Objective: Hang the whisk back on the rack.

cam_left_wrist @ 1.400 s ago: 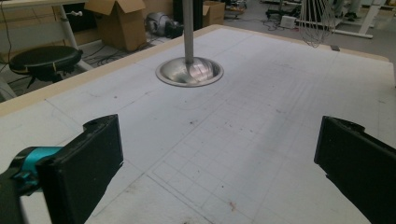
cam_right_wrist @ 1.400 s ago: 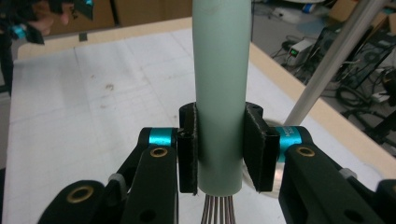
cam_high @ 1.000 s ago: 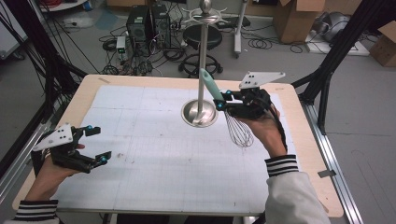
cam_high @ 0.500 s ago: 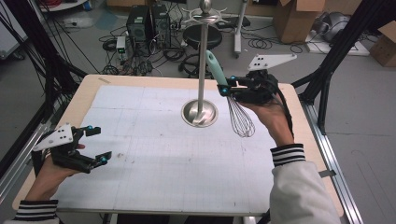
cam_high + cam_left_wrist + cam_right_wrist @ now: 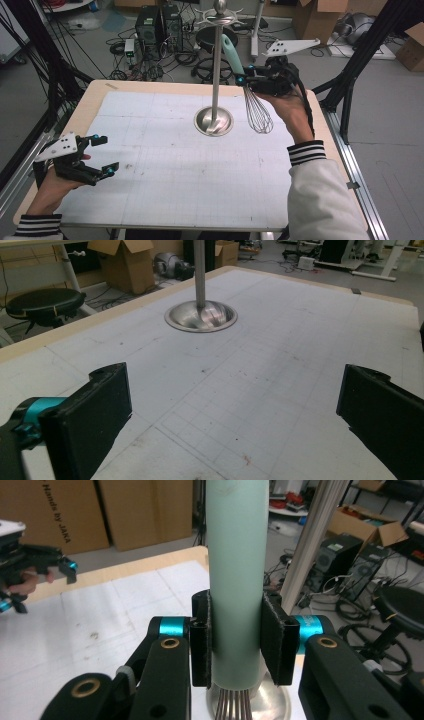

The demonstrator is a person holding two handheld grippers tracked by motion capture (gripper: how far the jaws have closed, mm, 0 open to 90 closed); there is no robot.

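A whisk [image 5: 256, 110] with a pale green handle [image 5: 235, 570] and steel wire head hangs in the air right of the metal stand's pole [image 5: 217, 65]. My right gripper [image 5: 242, 80] is shut on that handle, its pads [image 5: 276, 635] pressing both sides, wires pointing down. The handle's top leans toward the stand's hooked crown [image 5: 220, 17]. The stand's round base [image 5: 213, 121] rests on the white mat; in the left gripper view the base [image 5: 201, 316] lies ahead. My left gripper [image 5: 102, 155] hovers low at the table's left front, jaws wide open with nothing between them.
The white gridded mat [image 5: 165, 165] covers a wooden table [image 5: 95, 97]. Beyond the far edge are a stool [image 5: 210, 37], computer cases, cables and cardboard boxes [image 5: 310, 15] on the floor. Black frame posts [image 5: 360, 55] stand at both sides.
My right gripper has lifted the whisk higher and toward the top of the stand. The left gripper has stayed in place.
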